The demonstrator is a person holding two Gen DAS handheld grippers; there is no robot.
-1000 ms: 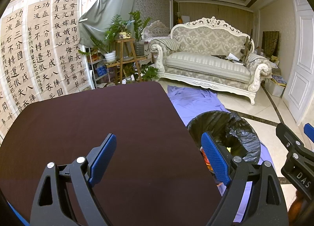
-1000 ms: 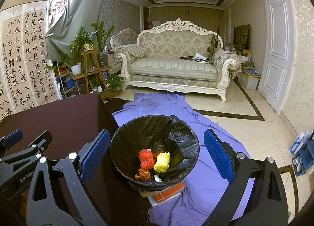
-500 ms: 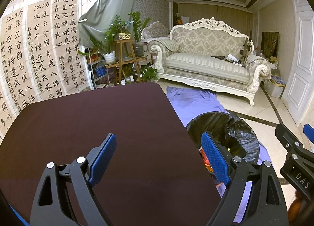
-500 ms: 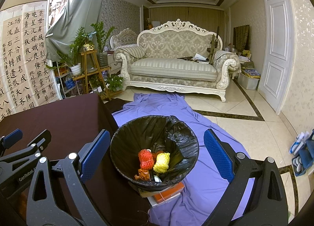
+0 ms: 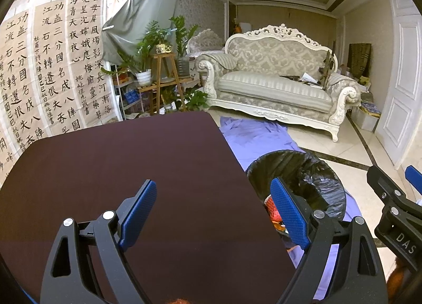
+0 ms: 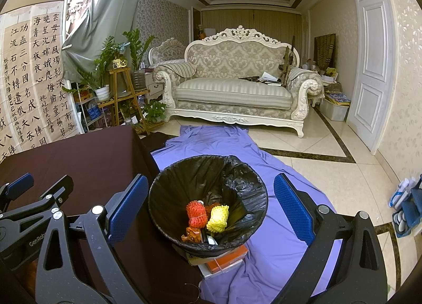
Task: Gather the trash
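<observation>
A black-lined trash bin point(image 6: 184, 172) stands on the floor beside the dark brown table point(image 6: 79, 156). Inside lie a red foam net point(image 6: 196, 214), a yellow foam net point(image 6: 217, 218) and orange wrappers point(image 6: 191, 234). My right gripper point(image 6: 208, 206) hangs open above the bin, nothing between its blue pads. My left gripper point(image 5: 213, 211) is open over the bare table point(image 5: 132, 161) near its right edge, also holding nothing. The bin point(image 5: 316, 172) shows past its right finger. Each gripper appears at the edge of the other's view.
A purple cloth point(image 6: 277, 172) covers the floor under the bin, which rests on a stack of boxes point(image 6: 224, 259). A white ornate sofa point(image 6: 232, 87), plant stands point(image 6: 126, 93) and calligraphy sheets point(image 5: 52, 66) stand behind. A white door point(image 6: 374, 66) is on the right.
The left wrist view has shifted slightly, with the bin and table drifting a little. The right gripper and bin contents look unchanged.
</observation>
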